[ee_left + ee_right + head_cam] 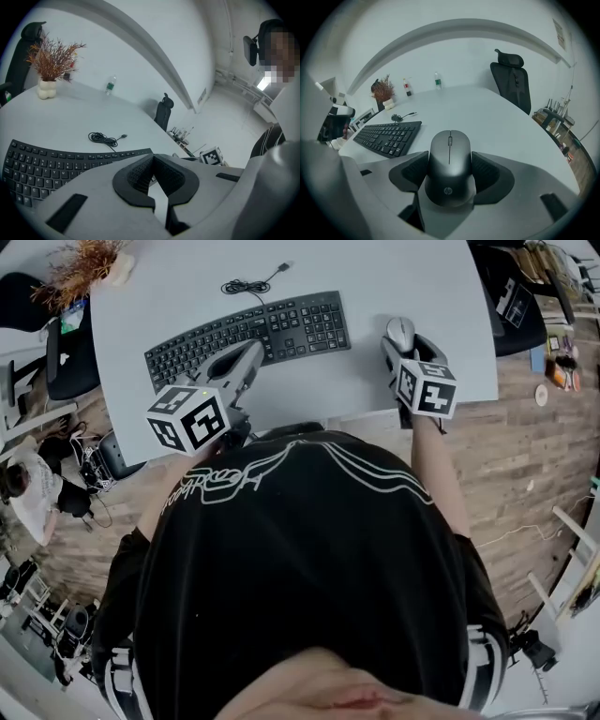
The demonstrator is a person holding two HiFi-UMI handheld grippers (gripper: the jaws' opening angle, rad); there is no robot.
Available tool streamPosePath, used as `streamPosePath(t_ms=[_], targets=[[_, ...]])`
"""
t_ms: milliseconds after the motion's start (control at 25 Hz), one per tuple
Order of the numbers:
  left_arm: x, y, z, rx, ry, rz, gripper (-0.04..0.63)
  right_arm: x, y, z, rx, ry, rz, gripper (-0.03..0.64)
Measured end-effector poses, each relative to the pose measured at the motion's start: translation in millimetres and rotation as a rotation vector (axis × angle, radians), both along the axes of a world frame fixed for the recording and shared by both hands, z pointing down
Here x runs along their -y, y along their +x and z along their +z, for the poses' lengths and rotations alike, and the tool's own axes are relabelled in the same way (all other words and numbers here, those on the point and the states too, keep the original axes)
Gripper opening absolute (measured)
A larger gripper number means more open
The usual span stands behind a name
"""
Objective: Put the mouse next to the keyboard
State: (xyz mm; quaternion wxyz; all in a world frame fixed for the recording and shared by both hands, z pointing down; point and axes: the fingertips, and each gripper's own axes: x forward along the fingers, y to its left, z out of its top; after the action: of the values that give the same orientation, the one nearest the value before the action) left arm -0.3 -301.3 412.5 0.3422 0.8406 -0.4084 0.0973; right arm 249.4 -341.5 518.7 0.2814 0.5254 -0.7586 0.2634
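A dark grey mouse (450,166) sits between the jaws of my right gripper (450,174), which is shut on its sides. In the head view the mouse (400,332) and right gripper (403,345) are over the white table (375,277), a short way right of the black keyboard (248,334). I cannot tell whether the mouse touches the table. The keyboard (389,136) lies to the mouse's left. My left gripper (246,357) hovers over the keyboard's near edge, tips together, nothing held. The keyboard (56,164) lies ahead of it, left of its tips (154,180).
The keyboard's coiled cable (246,284) lies behind it. A vase of dried plants (47,89) and a water bottle (109,86) stand at the far side. A black office chair (513,79) is beyond the table's right edge.
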Motion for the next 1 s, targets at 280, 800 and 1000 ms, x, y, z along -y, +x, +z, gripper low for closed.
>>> streamPosePath(t_ms=[280,800,1000], targets=[[0,1,9,-0.030,-0.025,-0.032,0.006,3,1,11,-0.010,-0.046,0.007,0.258],[-8,10,20,-0.059,-0.050,-0.037,0.006,4,-2,9,0.019,-0.026,-0.019,0.265],[-12,10,5,-0.101,-0.016,-0.025,0.006,2,-6,-24,0.051,0.108,-0.039,0.265]])
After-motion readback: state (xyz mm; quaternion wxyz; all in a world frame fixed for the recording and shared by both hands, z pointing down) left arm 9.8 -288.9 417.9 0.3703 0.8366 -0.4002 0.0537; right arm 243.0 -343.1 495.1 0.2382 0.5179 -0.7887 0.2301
